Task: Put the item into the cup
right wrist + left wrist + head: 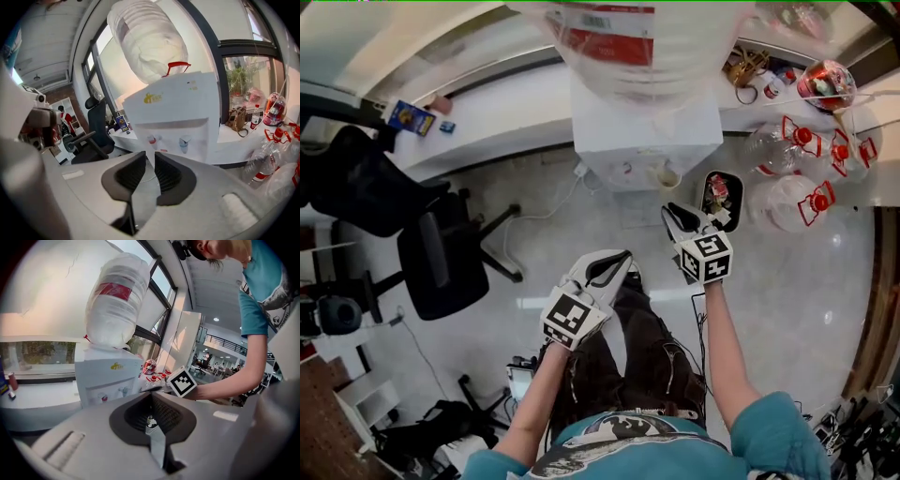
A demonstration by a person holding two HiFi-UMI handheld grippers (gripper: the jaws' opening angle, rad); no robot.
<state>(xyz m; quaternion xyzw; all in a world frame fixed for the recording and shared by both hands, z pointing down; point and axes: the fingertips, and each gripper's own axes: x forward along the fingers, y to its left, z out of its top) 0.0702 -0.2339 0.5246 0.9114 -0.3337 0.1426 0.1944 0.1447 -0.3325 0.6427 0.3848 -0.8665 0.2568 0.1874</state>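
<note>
— Looking along the left gripper, what is between its jaws?

— A small white-and-dark item, too small to make out further. The jaws are pressed together on it.

— And the right gripper?

— Its jaws stand a little apart with nothing between them; only floor and a cable show through the gap.

— Where are the two of them?

— Both are held out over the floor in front of a white water dispenser with a big upturned bottle on top. The right gripper is nearer to the dispenser, and the left one is lower and further back, above the person's legs.

— Is the cup visible?

— From the head view, a pale round cup sits at the dispenser's front, on its right side. The item is well apart from it.

— Anything else around?

— A dark bin with rubbish stands just right of the cup, and clear bottles with red caps lie beyond it. A black office chair stands at the left, by the long white table.
</note>
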